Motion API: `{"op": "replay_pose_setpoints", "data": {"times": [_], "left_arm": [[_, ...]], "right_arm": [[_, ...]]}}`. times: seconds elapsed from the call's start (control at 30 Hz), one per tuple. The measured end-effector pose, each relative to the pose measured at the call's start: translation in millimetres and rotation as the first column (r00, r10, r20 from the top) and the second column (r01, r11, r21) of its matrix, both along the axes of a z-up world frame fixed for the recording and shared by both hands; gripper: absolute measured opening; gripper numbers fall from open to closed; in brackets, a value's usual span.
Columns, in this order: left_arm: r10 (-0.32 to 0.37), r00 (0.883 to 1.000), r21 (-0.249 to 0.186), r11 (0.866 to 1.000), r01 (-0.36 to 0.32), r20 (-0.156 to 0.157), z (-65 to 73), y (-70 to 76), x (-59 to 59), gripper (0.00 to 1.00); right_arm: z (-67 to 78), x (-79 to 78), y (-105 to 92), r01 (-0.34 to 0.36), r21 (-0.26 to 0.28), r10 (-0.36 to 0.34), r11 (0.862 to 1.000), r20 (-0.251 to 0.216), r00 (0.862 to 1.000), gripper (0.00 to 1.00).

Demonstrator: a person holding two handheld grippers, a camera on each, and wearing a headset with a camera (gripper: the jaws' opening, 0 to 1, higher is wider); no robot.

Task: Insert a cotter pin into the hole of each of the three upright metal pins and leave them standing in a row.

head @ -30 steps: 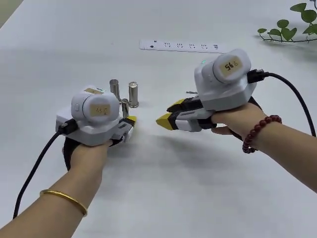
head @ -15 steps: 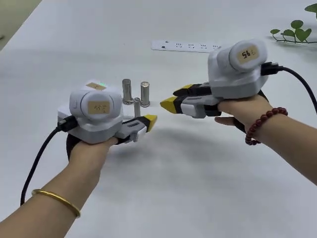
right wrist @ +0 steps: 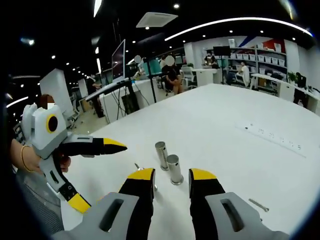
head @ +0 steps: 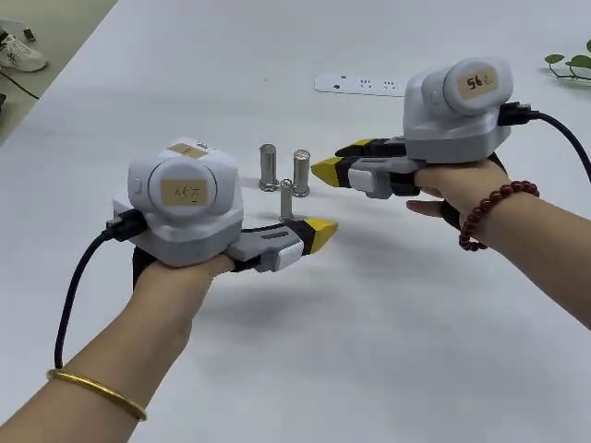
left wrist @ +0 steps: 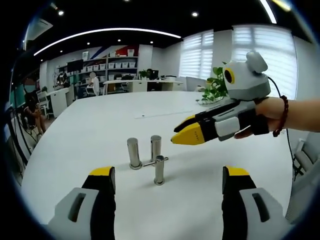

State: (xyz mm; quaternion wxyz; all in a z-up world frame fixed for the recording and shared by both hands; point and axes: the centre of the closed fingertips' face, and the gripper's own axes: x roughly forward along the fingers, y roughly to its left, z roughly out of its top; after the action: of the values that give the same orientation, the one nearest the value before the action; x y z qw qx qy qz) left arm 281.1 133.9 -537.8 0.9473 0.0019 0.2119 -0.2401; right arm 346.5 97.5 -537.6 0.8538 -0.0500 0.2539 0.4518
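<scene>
Above the white table (head: 369, 332), left gripper (head: 309, 242) and right gripper (head: 340, 161) hover flanking metal pins (head: 301, 173).

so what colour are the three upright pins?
Silver, bare metal. The upright pins show best in the left gripper view.

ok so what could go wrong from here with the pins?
1. The metal pins stand close together and the right gripper hovers beside them; a nudge could topple one into the others.
2. The loose cotter pin lies flat on the table; it is thin and may slip from the jaws.
3. The front pin stands off the line of the other two, so there is no row yet.
</scene>
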Motion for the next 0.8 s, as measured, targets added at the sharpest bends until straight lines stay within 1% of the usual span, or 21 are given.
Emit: {"op": "replay_pose_setpoints", "data": {"times": [0.07,0.27,0.3,0.37,0.4,0.47,0.57,0.6,0.67,0.8], "left_arm": [[-0.007,1.0,0.002,1.0,0.007,0.009,2.7,-1.0,-1.8,0.9],[-0.023,1.0,0.036,0.999,0.022,0.018,6.5,-0.1,-5.7,0.99],[-0.028,1.0,0.053,0.998,0.027,0.013,5.9,0.7,-7.0,0.99],[-0.034,0.999,0.074,0.997,0.033,0.015,6.0,2.0,-8.5,0.99],[-0.035,0.999,0.079,0.996,0.034,0.015,6.2,2.5,-9.2,0.99],[-0.037,0.999,0.08,0.996,0.035,0.017,7.0,3.4,-10.6,0.99],[-0.04,0.999,0.08,0.996,0.039,0.012,6.7,4.7,-13.8,0.99],[-0.041,0.999,0.087,0.995,0.041,0.007,5.8,5.7,-14.9,0.99],[-0.04,0.999,0.094,0.995,0.039,0.006,5.1,7.1,-15.8,0.99],[-0.045,0.999,0.096,0.994,0.045,0.002,4.2,7.8,-17.7,0.99]], "right_arm": [[-0.3,3.6,3.5,0.004,0.008,-0.004,1.0,0.002,1.0,0.23],[-3.9,7.9,13.0,-0.013,0.002,0.013,1.0,0.015,1.0,0.23],[-4.7,8.7,14.0,-0.014,0.001,0.014,1.0,0.014,1.0,0.23],[-6.6,8.7,17.1,-0.02,-0.003,0.02,1.0,0.012,1.0,0.23],[-9.2,11.4,17.5,-0.024,-0.008,0.024,1.0,0.012,1.0,0.23],[-11.5,11.5,19.0,-0.029,-0.016,0.029,0.999,0.01,1.0,0.22],[-15.5,15.8,20.9,-0.035,-0.028,0.035,0.999,0.013,0.999,0.2],[-16.5,18.0,21.8,-0.038,-0.029,0.038,0.999,0.016,0.999,0.2],[-16.9,16.2,23.2,-0.044,-0.034,0.045,0.998,0.016,0.999,0.19],[-20.6,18.2,25.8,-0.068,-0.051,0.069,0.996,0.021,0.997,0.16]]}}
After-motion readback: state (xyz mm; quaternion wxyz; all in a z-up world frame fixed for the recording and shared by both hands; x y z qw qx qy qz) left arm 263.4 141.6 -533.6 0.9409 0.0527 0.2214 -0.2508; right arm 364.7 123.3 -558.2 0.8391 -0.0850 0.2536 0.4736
